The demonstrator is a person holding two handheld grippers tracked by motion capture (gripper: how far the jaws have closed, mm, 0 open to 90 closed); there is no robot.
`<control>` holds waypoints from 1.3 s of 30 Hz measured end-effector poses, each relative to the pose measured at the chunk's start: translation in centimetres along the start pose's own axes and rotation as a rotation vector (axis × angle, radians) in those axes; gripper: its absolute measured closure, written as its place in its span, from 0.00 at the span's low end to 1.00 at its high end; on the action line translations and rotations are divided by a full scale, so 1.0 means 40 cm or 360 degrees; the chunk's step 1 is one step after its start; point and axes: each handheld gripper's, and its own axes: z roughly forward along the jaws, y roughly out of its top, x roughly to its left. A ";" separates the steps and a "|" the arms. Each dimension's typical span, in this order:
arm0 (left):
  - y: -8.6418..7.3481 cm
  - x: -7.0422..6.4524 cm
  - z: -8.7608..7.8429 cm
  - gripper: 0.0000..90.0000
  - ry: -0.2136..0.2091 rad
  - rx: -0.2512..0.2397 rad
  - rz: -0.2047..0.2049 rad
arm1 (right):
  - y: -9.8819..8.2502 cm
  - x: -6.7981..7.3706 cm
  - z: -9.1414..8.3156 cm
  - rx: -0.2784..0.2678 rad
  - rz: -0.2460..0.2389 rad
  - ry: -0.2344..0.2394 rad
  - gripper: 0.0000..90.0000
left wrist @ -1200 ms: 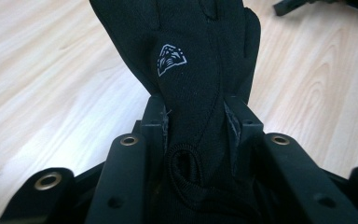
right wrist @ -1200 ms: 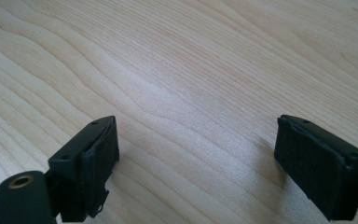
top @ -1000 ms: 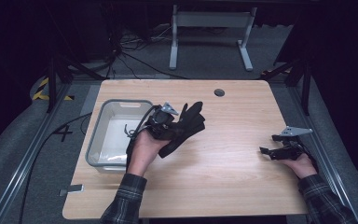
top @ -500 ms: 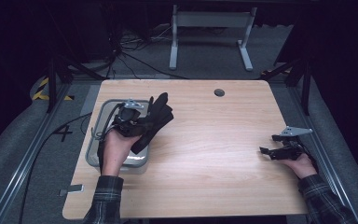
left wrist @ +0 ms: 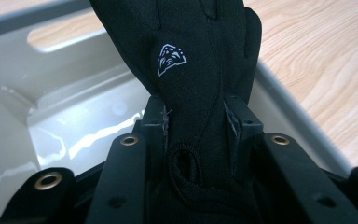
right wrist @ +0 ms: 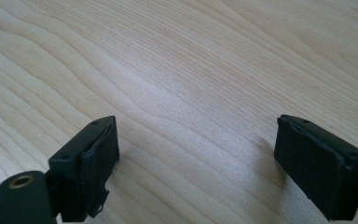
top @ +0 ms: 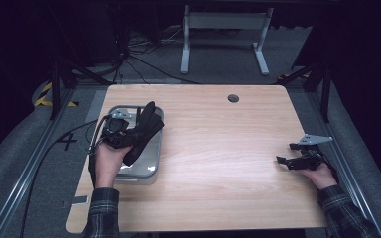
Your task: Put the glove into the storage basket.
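The left claw [top: 129, 134] is clenched on a black glove [left wrist: 200, 70], its pads pressing the cuff end from both sides while the glove's fingers stick out ahead, and in the high view it holds the glove over the grey metal tray [top: 151, 171] at the left side of the wooden worktop [top: 218, 148]. In the left gripper view a small white emblem [left wrist: 170, 58] shows on the glove's back, with the tray's shiny floor and rim behind it. The right claw [top: 290, 161] rests near the worktop's right edge, well apart from the tray, its jaws spread wide with nothing but bare wood between them.
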 end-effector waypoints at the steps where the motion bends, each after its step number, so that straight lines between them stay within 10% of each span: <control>1: -0.004 0.005 0.003 0.74 0.0012 0.0004 -0.0007 | 0.000 0.000 0.000 0.0000 0.0000 0.0000 0.16; 20: -0.050 0.047 0.085 0.67 0.0076 0.0263 -0.0067 | 0.000 0.000 0.000 0.0000 0.0002 -0.0001 0.16; 39: -0.027 0.016 0.048 0.19 0.0105 0.0093 -0.0058 | 0.000 0.000 0.000 0.0000 0.0000 -0.0002 0.16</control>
